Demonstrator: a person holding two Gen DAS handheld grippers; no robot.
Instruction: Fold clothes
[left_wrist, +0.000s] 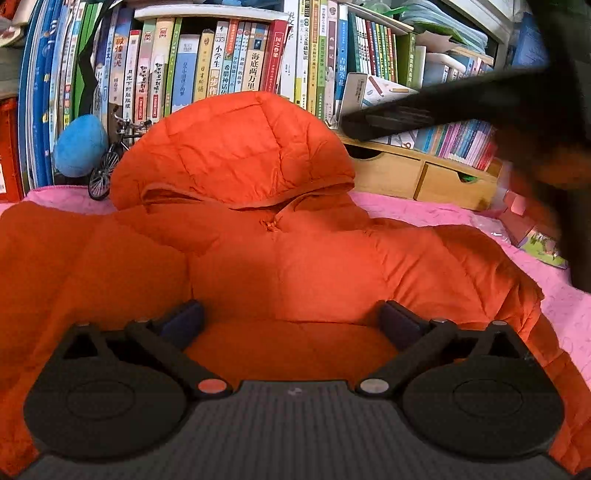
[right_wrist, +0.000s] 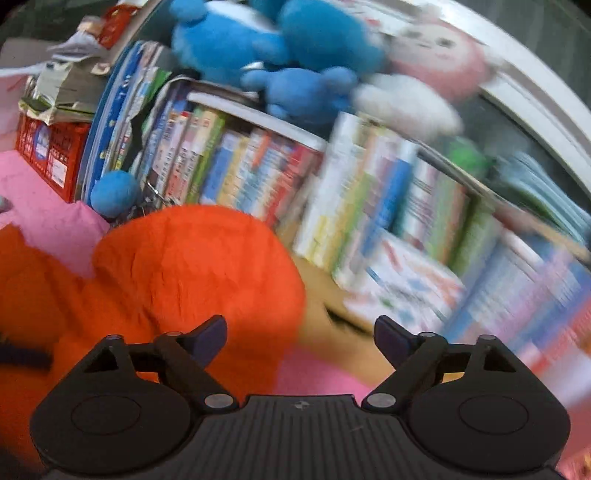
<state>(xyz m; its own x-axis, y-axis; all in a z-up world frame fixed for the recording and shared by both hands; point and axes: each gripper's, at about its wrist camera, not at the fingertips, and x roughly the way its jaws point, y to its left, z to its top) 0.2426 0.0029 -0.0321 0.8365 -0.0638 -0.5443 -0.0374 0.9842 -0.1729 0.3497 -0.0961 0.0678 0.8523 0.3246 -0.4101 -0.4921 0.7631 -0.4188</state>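
One orange hooded jacket (left_wrist: 280, 258) lies front-up on the pink blanket (left_wrist: 424, 214), hood toward the bookshelf (left_wrist: 221, 59), long axis running away from the camera. Two grippers: left gripper (left_wrist: 291, 317) spread over the chest; right gripper (right_wrist: 300, 334) spread beside the hood, holding nothing.

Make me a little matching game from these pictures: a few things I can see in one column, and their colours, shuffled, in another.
Things:
1. puffer jacket
2. blanket under the jacket
3. small drawer box
4. round plush ball beside the toy bicycle

Colours:
A. pale wood
B. blue
C. orange
D. pink

Pairs: 1-C, 2-D, 3-A, 4-B
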